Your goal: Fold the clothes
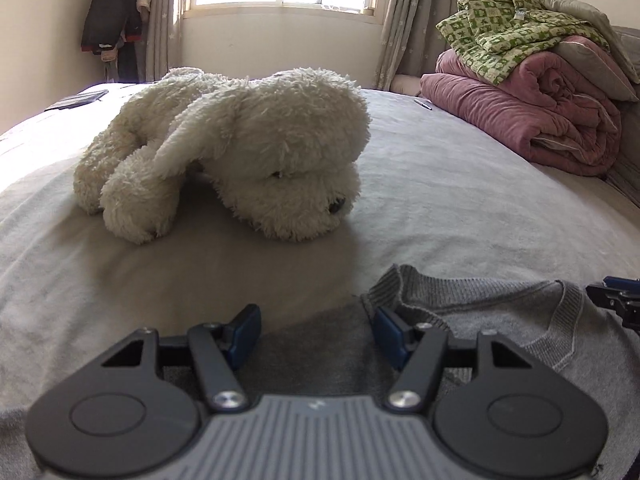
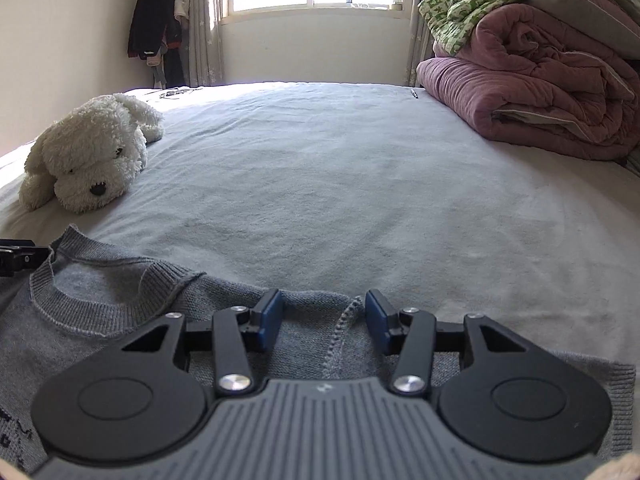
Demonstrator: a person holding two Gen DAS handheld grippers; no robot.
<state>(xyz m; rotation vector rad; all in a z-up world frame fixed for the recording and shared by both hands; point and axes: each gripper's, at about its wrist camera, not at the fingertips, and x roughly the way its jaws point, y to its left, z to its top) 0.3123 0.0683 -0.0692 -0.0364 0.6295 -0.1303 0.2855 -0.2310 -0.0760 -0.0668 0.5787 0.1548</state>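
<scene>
A grey knitted sweater lies flat on the bed's near edge, its ribbed neck opening facing the window. My left gripper hovers open over the sweater's left shoulder, its blue pads apart, with cloth below them. My right gripper stands open over the right shoulder, a sleeve seam running between its pads, which do not press on it. Each gripper's tip shows at the edge of the other view: the right gripper and the left gripper.
A white plush dog lies on the light grey bedsheet just beyond the sweater's left side. Folded pink quilts topped with a green patterned cover are stacked at the far right. A pen lies near the far edge.
</scene>
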